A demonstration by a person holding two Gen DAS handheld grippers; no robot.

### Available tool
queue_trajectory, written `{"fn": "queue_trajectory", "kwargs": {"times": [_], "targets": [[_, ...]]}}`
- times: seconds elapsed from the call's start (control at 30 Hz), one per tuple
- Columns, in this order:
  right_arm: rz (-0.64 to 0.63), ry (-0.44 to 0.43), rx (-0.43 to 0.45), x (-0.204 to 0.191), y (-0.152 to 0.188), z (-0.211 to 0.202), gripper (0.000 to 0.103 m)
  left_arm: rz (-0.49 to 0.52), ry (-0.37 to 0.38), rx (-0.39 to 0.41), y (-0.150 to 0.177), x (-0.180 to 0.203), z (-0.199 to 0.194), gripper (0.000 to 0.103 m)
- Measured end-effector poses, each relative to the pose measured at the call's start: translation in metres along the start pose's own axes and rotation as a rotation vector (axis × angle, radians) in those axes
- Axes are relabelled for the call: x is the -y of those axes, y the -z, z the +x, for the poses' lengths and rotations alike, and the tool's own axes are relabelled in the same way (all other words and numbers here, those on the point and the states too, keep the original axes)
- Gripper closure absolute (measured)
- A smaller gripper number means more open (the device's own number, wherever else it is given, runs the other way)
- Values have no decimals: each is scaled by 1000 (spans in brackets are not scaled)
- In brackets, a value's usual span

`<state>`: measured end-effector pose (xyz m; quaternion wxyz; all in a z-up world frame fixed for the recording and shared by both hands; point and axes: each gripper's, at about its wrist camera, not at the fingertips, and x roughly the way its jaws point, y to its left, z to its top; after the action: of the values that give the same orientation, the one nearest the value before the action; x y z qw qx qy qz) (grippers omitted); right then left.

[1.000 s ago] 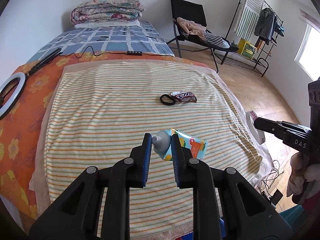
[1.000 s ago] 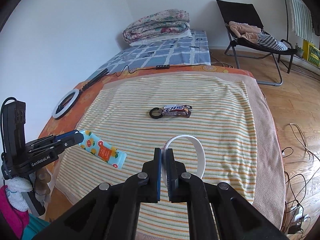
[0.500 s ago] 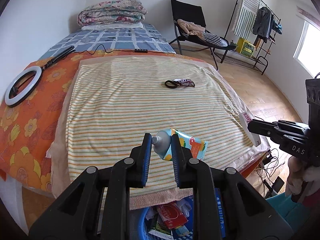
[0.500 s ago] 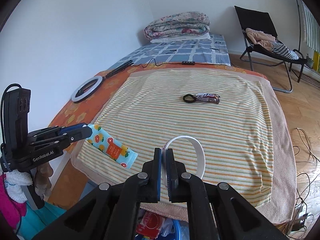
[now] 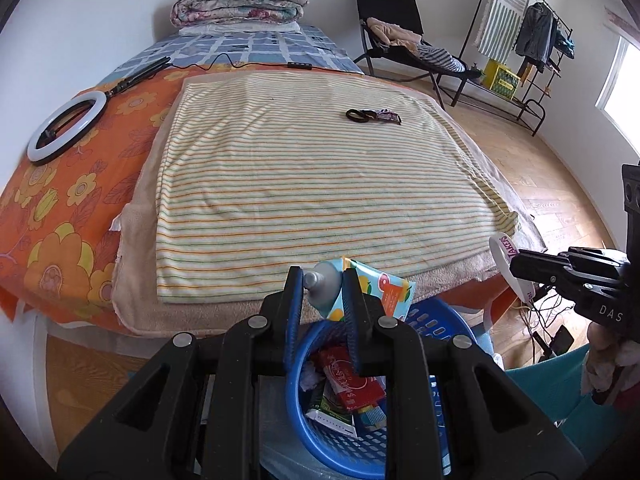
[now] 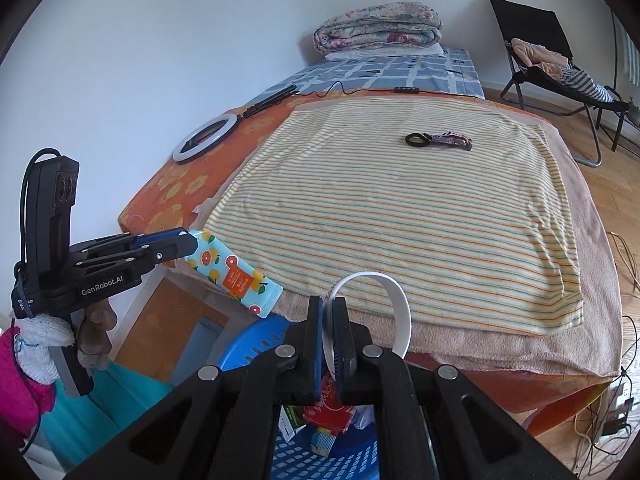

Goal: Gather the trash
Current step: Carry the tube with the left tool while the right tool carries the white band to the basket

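— Left gripper (image 5: 322,280), what has it got?
— Its jaws are clamped on the capped end of a fruit-print tube (image 5: 376,292), light blue with orange slices. From the right wrist view the tube (image 6: 236,276) sticks out past the bed's foot edge, tilted down over a blue basket (image 5: 448,316).

— And the right gripper (image 6: 330,312)?
— Pressed together on a white paper ring (image 6: 394,308), a curled strip with pink lettering, held just off the bed's corner and above the same basket (image 6: 256,340).

— What's in the basket?
— Red and green wrappers (image 5: 352,384) and some crumpled white paper, on the floor at the foot of the bed.

— Anything on the bed?
— On the striped towel (image 5: 312,184), well away from both grippers, a black loop (image 5: 357,115) touches a dark snack wrapper (image 5: 388,116). A ring light (image 5: 66,128) lies on the orange floral sheet (image 5: 60,216), with folded quilts (image 5: 240,2) at the far end.
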<state>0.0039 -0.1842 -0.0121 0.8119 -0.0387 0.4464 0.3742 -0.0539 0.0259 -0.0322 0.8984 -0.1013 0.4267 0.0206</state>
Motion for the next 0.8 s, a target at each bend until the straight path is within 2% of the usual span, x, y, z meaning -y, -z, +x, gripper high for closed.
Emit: {"fn": "queue_trajectory", "kwargs": {"times": [0.43,0.8], "targets": [[-52,-14,-101,-21,46,22,101,45,-9,-99,44,7,26,85],[-48,-21,-198,-22,71,49,101,114,-19,-175,66,23,49,85]]}}
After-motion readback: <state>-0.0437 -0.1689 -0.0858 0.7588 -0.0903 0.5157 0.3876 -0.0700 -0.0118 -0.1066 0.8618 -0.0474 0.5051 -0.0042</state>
